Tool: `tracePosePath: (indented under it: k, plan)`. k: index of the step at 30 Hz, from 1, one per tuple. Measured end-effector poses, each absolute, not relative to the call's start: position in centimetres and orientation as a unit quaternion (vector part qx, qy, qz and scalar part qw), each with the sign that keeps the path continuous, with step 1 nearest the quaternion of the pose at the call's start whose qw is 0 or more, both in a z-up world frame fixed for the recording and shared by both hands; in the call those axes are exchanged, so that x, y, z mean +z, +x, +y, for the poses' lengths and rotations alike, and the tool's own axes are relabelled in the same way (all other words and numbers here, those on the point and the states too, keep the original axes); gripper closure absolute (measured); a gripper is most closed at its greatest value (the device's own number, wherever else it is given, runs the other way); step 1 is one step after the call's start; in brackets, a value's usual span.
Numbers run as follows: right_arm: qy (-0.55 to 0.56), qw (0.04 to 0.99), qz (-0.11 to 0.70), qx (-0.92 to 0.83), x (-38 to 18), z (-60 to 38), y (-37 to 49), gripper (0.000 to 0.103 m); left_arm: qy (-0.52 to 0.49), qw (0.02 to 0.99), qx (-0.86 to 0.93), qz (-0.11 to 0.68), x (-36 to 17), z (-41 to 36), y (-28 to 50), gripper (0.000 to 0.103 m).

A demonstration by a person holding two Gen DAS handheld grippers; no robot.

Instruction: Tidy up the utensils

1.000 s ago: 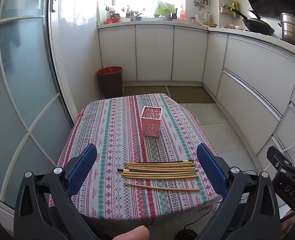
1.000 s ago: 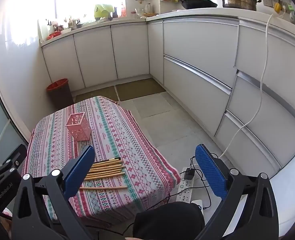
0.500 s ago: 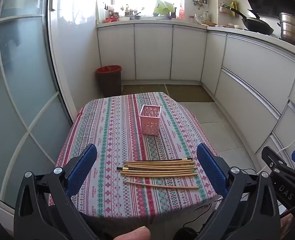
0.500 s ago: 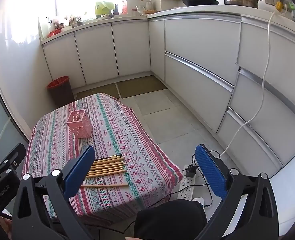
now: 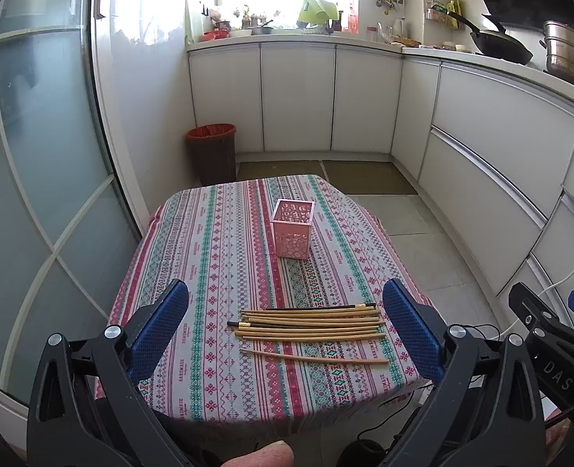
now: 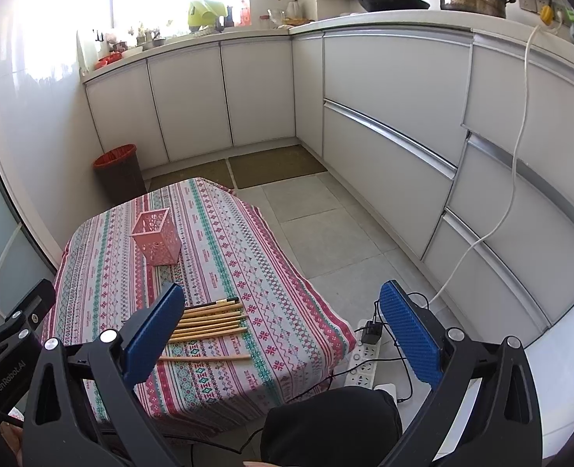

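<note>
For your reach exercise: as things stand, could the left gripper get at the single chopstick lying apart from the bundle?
Probably yes. The left gripper has its jaws wide open, and the lone chopstick lies uncovered on the tablecloth, nearer than the bundle, with nothing between.

A pink lattice holder point(image 5: 292, 233) and tan chopsticks point(image 5: 310, 321) lie on a red-green-white striped tablecloth point(image 5: 216, 257).

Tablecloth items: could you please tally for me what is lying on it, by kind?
Pink perforated holder: 1
Dark chopsticks: 2
Light wooden chopsticks: about 8, one lying apart; the bundle is too tight for an exact count
Total: about 11
</note>
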State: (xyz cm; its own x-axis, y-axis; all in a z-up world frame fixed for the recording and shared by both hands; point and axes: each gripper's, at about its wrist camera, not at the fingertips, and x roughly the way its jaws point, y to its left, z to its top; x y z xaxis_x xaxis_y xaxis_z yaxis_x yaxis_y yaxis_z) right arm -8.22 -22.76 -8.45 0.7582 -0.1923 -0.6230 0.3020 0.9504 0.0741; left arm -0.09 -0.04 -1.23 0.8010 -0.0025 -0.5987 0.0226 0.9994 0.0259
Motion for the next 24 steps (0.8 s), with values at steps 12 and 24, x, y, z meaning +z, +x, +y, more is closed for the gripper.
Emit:
tracePosePath:
  k: [12,24]
  plan:
    - [0.086,0.933,0.325,-0.131,-8.5,-22.9,-8.0,0.005,0.016,0.949,-0.006,0.315,-1.4,0.3,0.0,0.007]
    - [0.085,0.930,0.332,-0.131,-8.6,-23.0,-7.7,0.006,0.014,0.948,-0.005,0.319,-1.5,0.4,0.3,0.007]
